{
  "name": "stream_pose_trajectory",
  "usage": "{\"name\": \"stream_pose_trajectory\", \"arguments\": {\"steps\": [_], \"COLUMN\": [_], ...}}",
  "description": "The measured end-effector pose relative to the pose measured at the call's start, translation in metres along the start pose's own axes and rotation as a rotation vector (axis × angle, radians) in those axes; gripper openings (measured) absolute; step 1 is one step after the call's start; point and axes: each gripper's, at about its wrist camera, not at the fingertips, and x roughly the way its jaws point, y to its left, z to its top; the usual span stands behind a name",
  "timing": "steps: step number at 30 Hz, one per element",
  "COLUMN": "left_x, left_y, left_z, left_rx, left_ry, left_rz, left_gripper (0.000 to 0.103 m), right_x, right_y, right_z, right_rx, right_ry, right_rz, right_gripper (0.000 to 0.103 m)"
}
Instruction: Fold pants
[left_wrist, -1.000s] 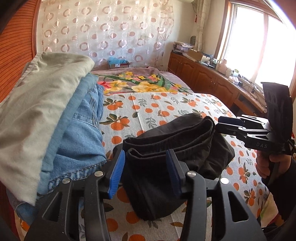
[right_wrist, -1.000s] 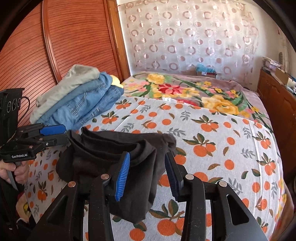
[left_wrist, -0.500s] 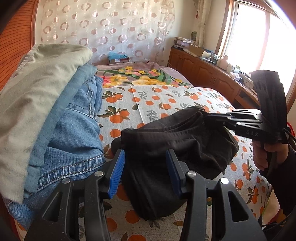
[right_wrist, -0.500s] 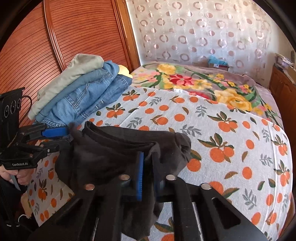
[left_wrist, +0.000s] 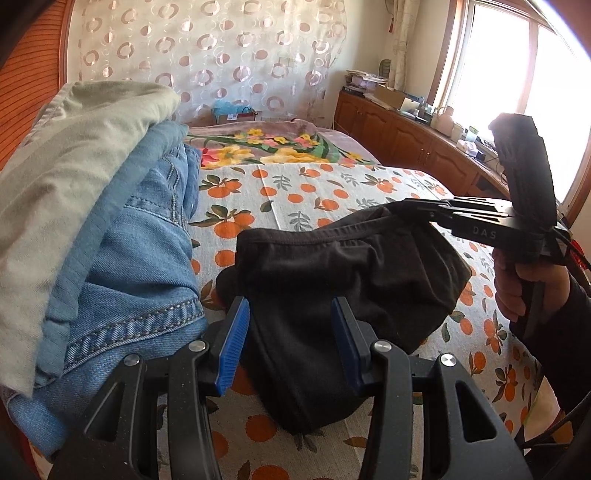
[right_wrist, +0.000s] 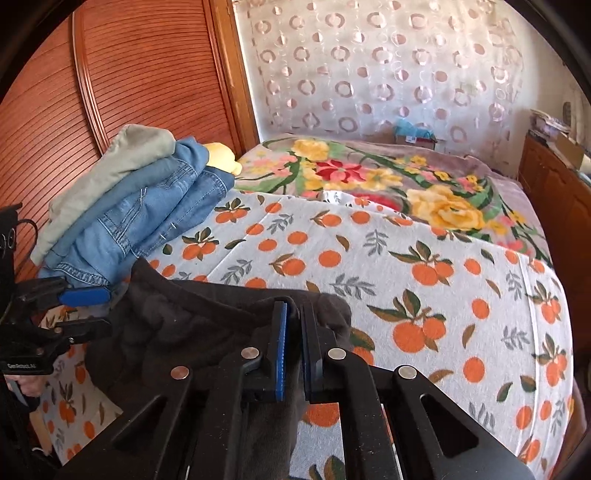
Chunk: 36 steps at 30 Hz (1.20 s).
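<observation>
The black pants (left_wrist: 332, 266) lie folded into a bundle on the orange-print bedspread (left_wrist: 295, 184). My left gripper (left_wrist: 288, 317) hovers over the bundle's near end, open, with cloth lying between and under its blue pads but not squeezed. My right gripper (right_wrist: 293, 306) pinches a fold at the top edge of the pants (right_wrist: 184, 325); its jaws are easing open slightly, with the cloth still between the pads. In the left wrist view the right gripper (left_wrist: 402, 206) comes in from the right and holds that edge a little raised. In the right wrist view the left gripper (right_wrist: 107, 310) sits at the bundle's left end.
A stack of folded clothes, blue jeans (left_wrist: 140, 258) under a beige garment (left_wrist: 74, 155), sits just left of the pants against the wooden panel wall (right_wrist: 129, 74). A floral blanket (right_wrist: 369, 177) covers the bed's far end. Wooden cabinets (left_wrist: 406, 140) run along the right.
My right gripper moved in onto the pants' edge and closed on a fold, bunching and lifting the cloth there. The left gripper stayed put with its jaws unchanged.
</observation>
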Motion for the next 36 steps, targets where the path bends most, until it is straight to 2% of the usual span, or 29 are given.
{"name": "stream_pose_trajectory", "arguments": {"steps": [7,10,21,36], "left_x": [0.0,0.001,0.008,0.015], "left_y": [-0.006,-0.009,-0.014,-0.017], "left_z": [-0.004,-0.007,-0.017,-0.023], "left_rx": [0.004,0.011,0.03,0.059], "left_ry": [0.007,0.012,0.044,0.048], "left_rz": [-0.013,-0.012,-0.002,0.024], "left_gripper": [0.047,0.047,0.047,0.047], "right_x": [-0.032,-0.047,-0.079,-0.059], "right_y": [0.0,0.001,0.012,0.012], "right_z": [-0.016,-0.03,-0.066,-0.063], "right_rx": [0.018,0.027,0.062,0.074], "right_ry": [-0.008,0.002,0.025,0.051], "right_rz": [-0.032,-0.035,0.008,0.051], "right_gripper": [0.029,0.032,0.033,0.033]}}
